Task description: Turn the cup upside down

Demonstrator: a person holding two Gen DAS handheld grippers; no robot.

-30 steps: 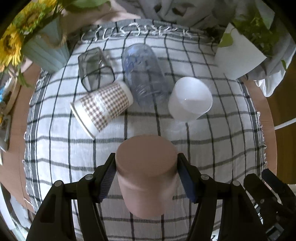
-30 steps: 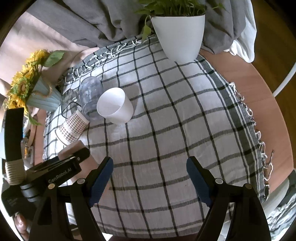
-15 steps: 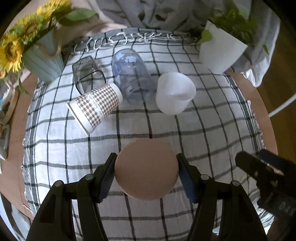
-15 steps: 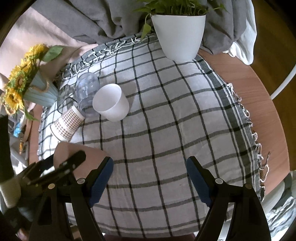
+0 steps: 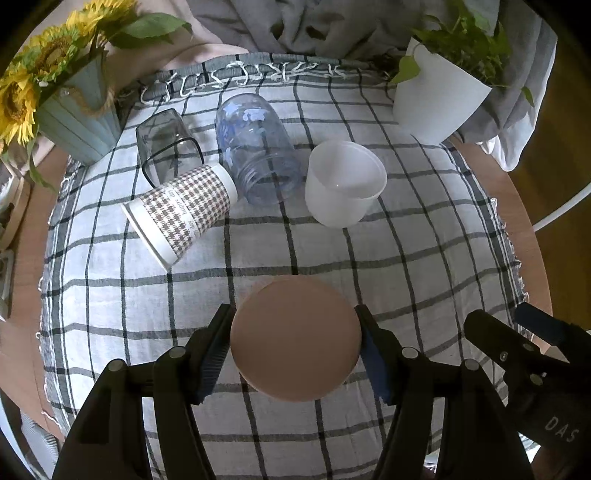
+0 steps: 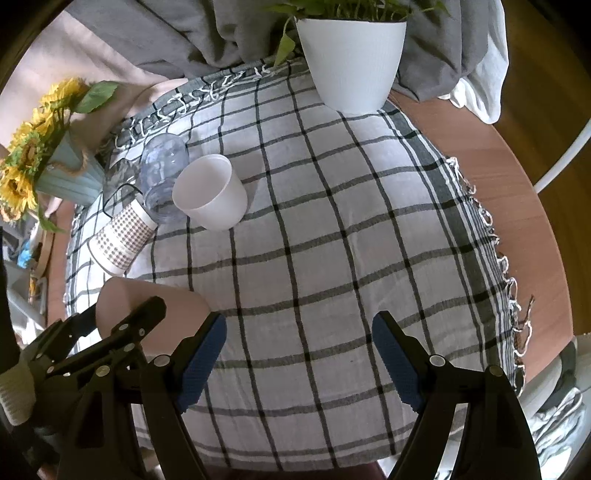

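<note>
The pink cup (image 5: 295, 338) sits low in the centre of the left wrist view, pinched between the two fingers of the left gripper (image 5: 294, 347), its flat round base facing the camera. In the right wrist view the same cup (image 6: 147, 308) shows at lower left, lying on its side in the air over the checked tablecloth (image 6: 332, 240), base pointing toward the upper left of the frame, with the left gripper's dark fingers (image 6: 144, 314) clamped across its wall.

The right gripper (image 6: 299, 354) holds nothing; its blue-padded fingers stand wide apart at the bottom of its own view, bare cloth showing between them. In the left wrist view it appears at lower right as a black body (image 5: 532, 365) bearing pale letters that read "DAS".

Across the upper middle of the left wrist view four other vessels lie grouped on the cloth. A houndstooth paper cup (image 5: 181, 210) lies on its side at left of centre, a band of small print running along it, too small to read surely. Just behind it lies a smoky glass tumbler (image 5: 166, 146), also tipped over. A clear bluish plastic jar (image 5: 258, 147) lies on its side with its threaded mouth toward the camera, touching the paper cup's base. A white plastic cup (image 5: 343, 188) stands just beside the jar, mouth up and slightly tilted.

A pale blue vase of sunflowers (image 5: 74, 114) fills the upper left corner, and a white plant pot (image 5: 436, 107) the upper right. Grey fabric (image 5: 314, 26) is heaped along the top edge.
</note>
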